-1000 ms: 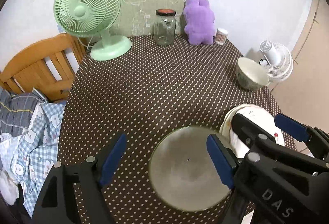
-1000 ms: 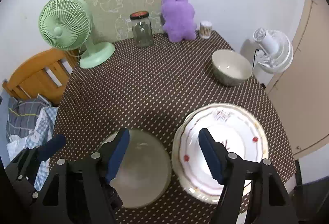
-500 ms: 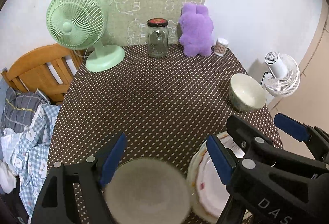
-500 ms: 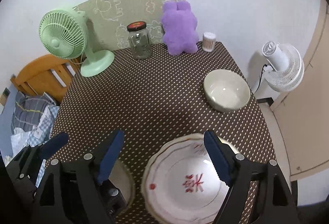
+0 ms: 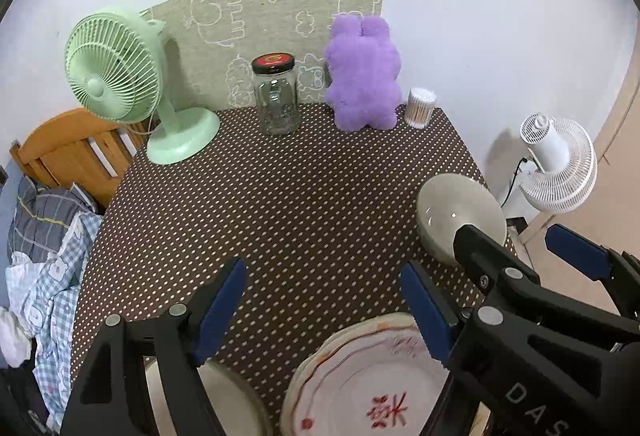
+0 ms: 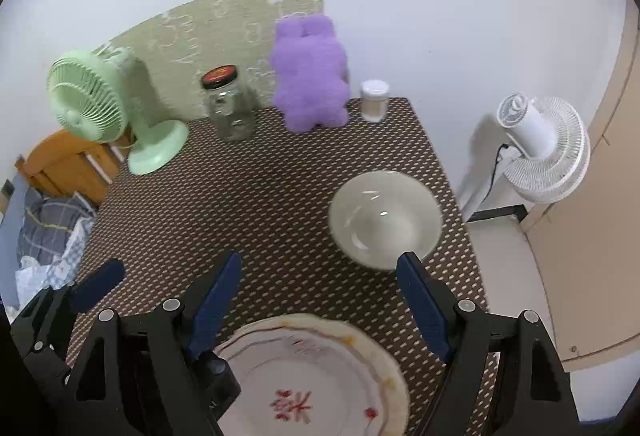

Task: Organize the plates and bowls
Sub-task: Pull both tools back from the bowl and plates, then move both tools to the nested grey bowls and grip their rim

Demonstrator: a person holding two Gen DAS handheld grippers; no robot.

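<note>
Both grippers, left (image 5: 320,300) and right (image 6: 320,292), hang spread and empty above patterned plate (image 6: 320,376); cream bowl (image 6: 384,220) beyond.

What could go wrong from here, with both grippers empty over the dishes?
1. The bowl sits near the table's right edge, by the white fan; a sideways nudge might push it off.
2. The right gripper and left gripper hang close together over the patterned plate; their fingers could collide.
3. The plain plate is mostly hidden, so it is easy to clip.
</note>
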